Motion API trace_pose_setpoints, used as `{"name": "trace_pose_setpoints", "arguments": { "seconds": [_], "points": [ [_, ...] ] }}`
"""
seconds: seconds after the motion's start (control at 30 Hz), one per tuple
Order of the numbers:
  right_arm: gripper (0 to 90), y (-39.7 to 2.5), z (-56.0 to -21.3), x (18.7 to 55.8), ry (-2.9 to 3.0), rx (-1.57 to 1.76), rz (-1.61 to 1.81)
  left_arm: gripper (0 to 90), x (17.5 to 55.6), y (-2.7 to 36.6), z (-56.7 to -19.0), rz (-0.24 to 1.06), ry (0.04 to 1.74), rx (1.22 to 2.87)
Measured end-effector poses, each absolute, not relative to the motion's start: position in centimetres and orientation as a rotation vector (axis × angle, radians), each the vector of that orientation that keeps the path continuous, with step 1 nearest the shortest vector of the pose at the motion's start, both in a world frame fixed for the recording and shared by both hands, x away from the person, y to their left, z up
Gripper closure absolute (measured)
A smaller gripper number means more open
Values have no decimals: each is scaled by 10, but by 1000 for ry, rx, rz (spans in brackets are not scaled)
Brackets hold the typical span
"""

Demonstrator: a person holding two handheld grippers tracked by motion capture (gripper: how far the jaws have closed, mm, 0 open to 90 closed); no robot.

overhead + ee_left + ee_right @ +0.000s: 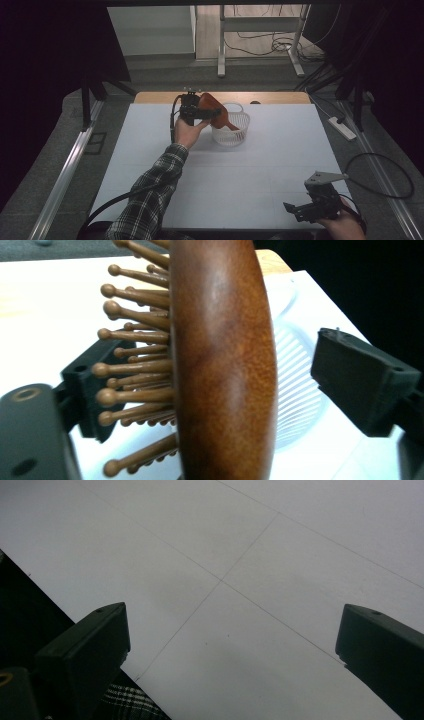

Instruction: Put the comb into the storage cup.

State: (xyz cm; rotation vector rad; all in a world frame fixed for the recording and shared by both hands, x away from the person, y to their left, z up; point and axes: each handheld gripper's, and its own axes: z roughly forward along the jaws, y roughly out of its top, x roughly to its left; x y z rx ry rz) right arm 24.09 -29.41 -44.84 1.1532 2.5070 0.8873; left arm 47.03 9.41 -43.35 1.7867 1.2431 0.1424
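A: What is seen at the left gripper (pixel 212 114)?

B: A wooden hairbrush (pixel 214 111) is seen at it, over the near-left rim of a white slatted basket (pixel 238 134) at the far middle of the white surface (pixel 250 170); the brush is tilted, its handle end reaching down into the basket

A: How is the brush described up close?

B: In the left gripper view the hairbrush (pixel 225 365) is shown edge-on as a curved, polished reddish-brown back with a mottled grain; rows of slim wooden pins with rounded ball tips are set on one side, pointing toward one black jaw; the basket (pixel 295 390) is glimpsed behind it

A: Are the jaws closed on it?

B: The jaws are spread fairly wide with the brush between them; the pin tips are met by one jaw, while a clear gap is left between the smooth back and the other; whether it is truly gripped cannot be told

A: And the right gripper (pixel 299 209)?

B: It is held low at the near right corner of the surface; in the right gripper view its jaws are parted wide with nothing between them; bare white surface (pixel 240 580) crossed by thin lines is seen beyond
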Motion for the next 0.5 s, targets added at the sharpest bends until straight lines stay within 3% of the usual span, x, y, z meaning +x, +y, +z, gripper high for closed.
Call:
{"name": "trace_pose_setpoints", "arguments": {
  "seconds": [0.5],
  "points": [
    [11,-294,-448,241,2504,1153,886,49,465,100,-426,163,1192,1834]
  ]
}}
